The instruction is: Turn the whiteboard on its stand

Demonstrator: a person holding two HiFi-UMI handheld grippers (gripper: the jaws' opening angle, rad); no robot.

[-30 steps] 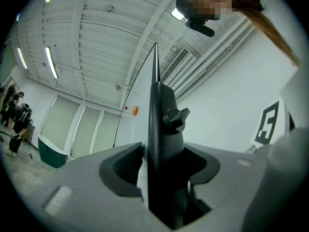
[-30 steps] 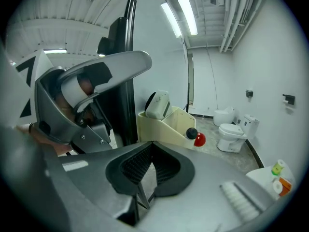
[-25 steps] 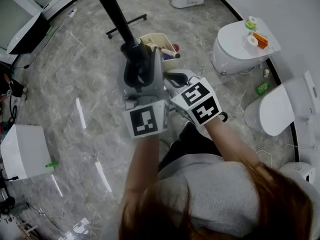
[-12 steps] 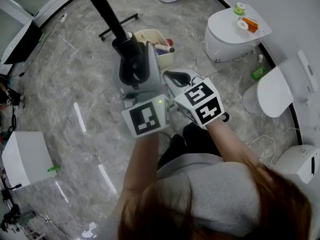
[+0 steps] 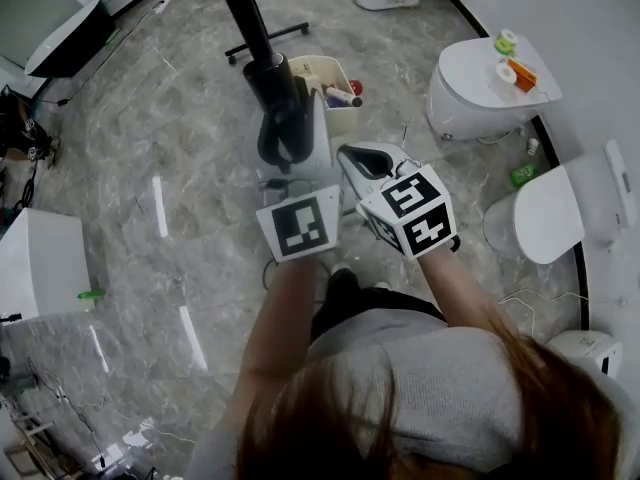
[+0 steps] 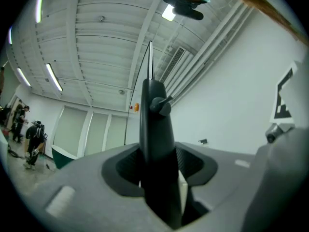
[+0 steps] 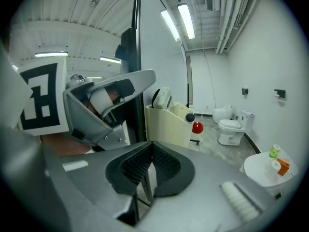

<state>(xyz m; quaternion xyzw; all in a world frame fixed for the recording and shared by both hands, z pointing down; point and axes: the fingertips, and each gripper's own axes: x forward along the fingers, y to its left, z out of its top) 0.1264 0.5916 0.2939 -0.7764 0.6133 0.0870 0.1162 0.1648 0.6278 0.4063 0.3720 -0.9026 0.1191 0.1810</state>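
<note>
Grip going in on the whiteboard stand — left gripper (image 5: 288,140) wraps the black post (image 5: 240,8). Its jaws have just been closing, and in the left gripper view the ribbed pads (image 6: 127,167) sit against both sides of the post. It runs upright between them, with a small knob (image 6: 159,105) higher up and a thin dark edge rising above that; the board's face cannot be made out. Right gripper (image 5: 368,158) hangs just beside the left, near the post but off it — jaws together, nothing between them. Stand's black foot (image 5: 268,40) rests on the marble floor (image 5: 180,148), cream bin (image 5: 325,78) just beside it.
</note>
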